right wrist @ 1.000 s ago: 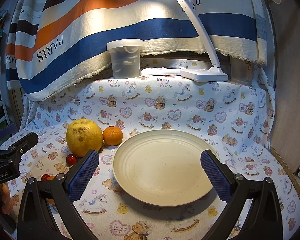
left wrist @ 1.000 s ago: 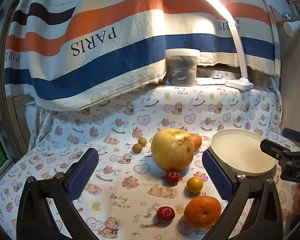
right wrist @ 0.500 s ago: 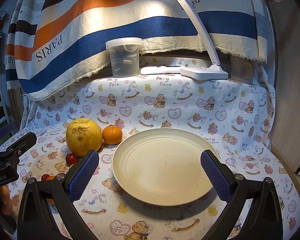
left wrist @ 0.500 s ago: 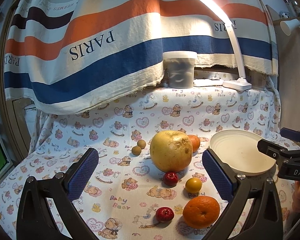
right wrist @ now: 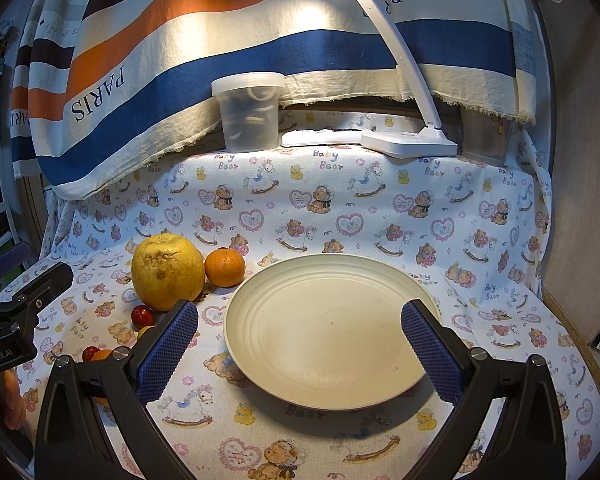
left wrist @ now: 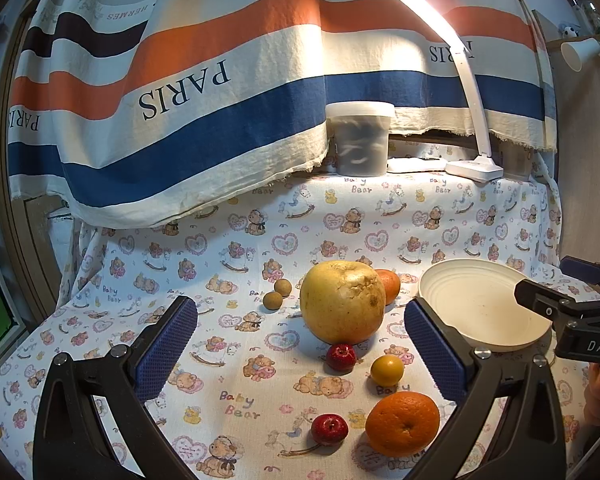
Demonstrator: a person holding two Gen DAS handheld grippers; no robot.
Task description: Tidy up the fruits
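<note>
A big yellow pomelo [left wrist: 342, 302] stands on the bear-print cloth, with a small orange [left wrist: 388, 286] behind it. In front lie two small red fruits [left wrist: 341, 357] [left wrist: 329, 429], a small yellow fruit [left wrist: 387, 370] and a large orange [left wrist: 402, 423]. Two small brown fruits [left wrist: 277, 295] lie to its left. A cream plate [right wrist: 328, 332] sits empty to the right of the fruit. My left gripper [left wrist: 300, 344] is open and empty before the fruit. My right gripper [right wrist: 300, 348] is open and empty over the plate's near half. The pomelo [right wrist: 167, 272] and small orange [right wrist: 225, 267] also show in the right wrist view.
A lidded translucent tub [left wrist: 359, 138] and a white desk lamp [left wrist: 474, 168] stand on a raised ledge at the back. A striped PARIS cloth [left wrist: 180, 92] hangs behind. A wooden panel [right wrist: 580, 200] closes off the right side.
The left wrist view has tilted up slightly, so the fruits sit a little lower in frame. The right gripper has hardly moved.
</note>
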